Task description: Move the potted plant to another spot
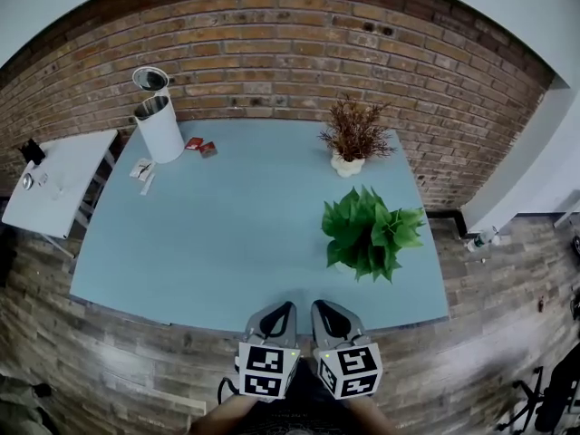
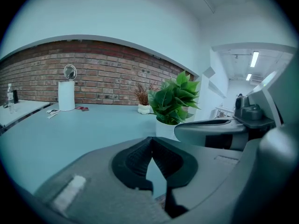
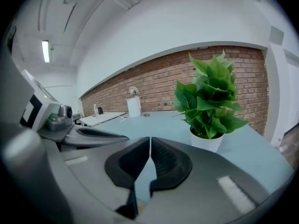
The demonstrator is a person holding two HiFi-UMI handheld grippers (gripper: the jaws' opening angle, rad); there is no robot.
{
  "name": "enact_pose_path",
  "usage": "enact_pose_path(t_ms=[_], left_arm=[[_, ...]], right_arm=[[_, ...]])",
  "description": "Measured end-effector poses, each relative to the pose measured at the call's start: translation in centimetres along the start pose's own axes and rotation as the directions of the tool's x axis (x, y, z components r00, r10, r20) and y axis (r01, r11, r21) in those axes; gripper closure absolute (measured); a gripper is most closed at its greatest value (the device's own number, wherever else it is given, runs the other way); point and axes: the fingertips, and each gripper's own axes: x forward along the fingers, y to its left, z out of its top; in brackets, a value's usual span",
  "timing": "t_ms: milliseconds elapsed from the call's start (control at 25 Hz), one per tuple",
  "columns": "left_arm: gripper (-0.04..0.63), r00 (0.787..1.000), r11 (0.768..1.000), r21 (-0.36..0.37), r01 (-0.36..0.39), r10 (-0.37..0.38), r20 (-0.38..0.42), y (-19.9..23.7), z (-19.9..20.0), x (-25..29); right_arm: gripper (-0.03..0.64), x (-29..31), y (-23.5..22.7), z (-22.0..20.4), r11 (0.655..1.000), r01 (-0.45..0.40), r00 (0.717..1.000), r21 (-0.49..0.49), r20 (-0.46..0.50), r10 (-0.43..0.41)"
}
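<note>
Left gripper (image 2: 150, 143): its jaws were seen closed tip to tip, with nothing between them; it was held just above the near edge of the table, touching no object.
Right gripper (image 3: 150, 143): its jaws were likewise found pressed together and empty; it was held just beside the left gripper, level with it in the head view, and pointed toward the plant.
Pale blue rectangular tabletop (image 1: 217, 234): bare surface was seen between the two grippers and everything that stood on it.
Green leafy potted plant in a white pot (image 1: 370, 232): it was found upright on the right part of the tabletop, near the right edge, well apart from both grippers and gripped by neither.
Dried brown plant in a small white pot (image 1: 352, 136): it was seen behind the green plant, near the far edge, apart from it.
White cylindrical bin with a round mirror above it (image 1: 159, 125): it was set at the far left corner, with small red items (image 1: 201, 146) just beside it.
Red brick wall (image 1: 272, 53): the table was backed by it.
Task progress: no grasp on the plant was in hand. Whether the plant had been set at its new spot or was not yet lifted could not be settled; with both grippers empty and held clear, either the start or the finish was judged likely. If undone, the approach, grasp at the pot, carry and release were all left.
</note>
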Motion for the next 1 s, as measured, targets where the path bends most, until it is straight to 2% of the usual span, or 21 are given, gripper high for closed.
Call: enact_pose_path(t_ms=[240, 1000], left_arm=[[0.592, 1.0, 1.0, 0.002, -0.004, 0.004, 0.01, -0.4, -0.1, -1.4], [0.592, 1.0, 1.0, 0.011, -0.017, 0.016, 0.018, 0.2, -0.1, -2.8]], right_arm=[[0.611, -0.6, 1.5, 0.4, 0.999, -0.032, 0.999, -0.007, -0.005, 0.032], [0.611, -0.7, 2.6, -0.3, 0.999, -0.04, 0.999, 0.0, -0.017, 0.04]])
